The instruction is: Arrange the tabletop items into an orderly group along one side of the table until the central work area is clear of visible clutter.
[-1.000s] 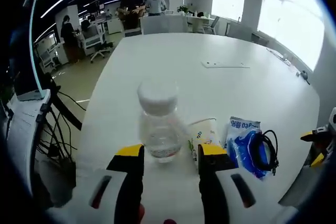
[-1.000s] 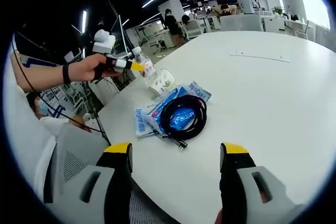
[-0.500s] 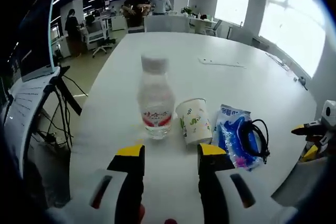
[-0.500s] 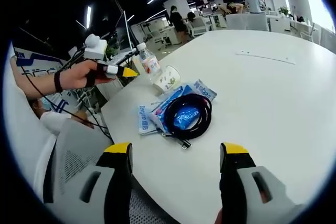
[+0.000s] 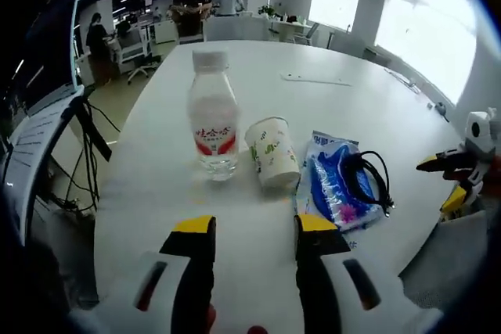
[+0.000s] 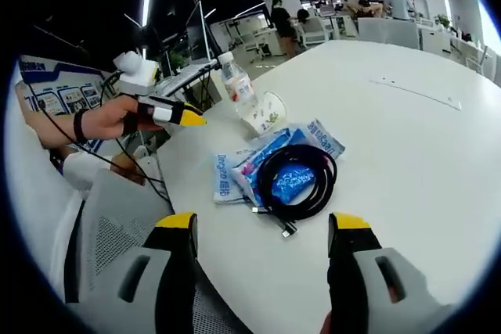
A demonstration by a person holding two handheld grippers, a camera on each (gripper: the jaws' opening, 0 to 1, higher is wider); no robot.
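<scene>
- On the white table [image 5: 368,115], near its edge, four items lay in a row: one water bottle [image 5: 213,119], one paper cup [image 5: 270,152], a small stack of blue-and-white packets [image 5: 333,189] and one coiled black cable [image 5: 369,180].
- The water bottle stood upright with its white cap on and a red-and-white label around its middle; it was clear, and held nothing that could be made out.
- Just beside it the paper cup lay tipped on its side, its printed wall facing up, its rim close to the packets.
- The black cable rested in a loose coil on top of the packets, one plug end trailing off onto the bare table in the right gripper view [image 6: 286,229].
- How many packets made up the stack could not be told; at least two overlapped.
- The left gripper [image 5: 254,228] hung short of the bottle and cup, its two yellow-tipped jaws parted with nothing between them.
- The right gripper [image 6: 264,224] was held above the table edge near the cable, its jaws spread wide and empty.
- A hand [image 6: 109,121] with a dark wristband held the left gripper, seen off the table's edge in the right gripper view.
- Beyond the table stood office desks and chairs, with several people far off.
</scene>
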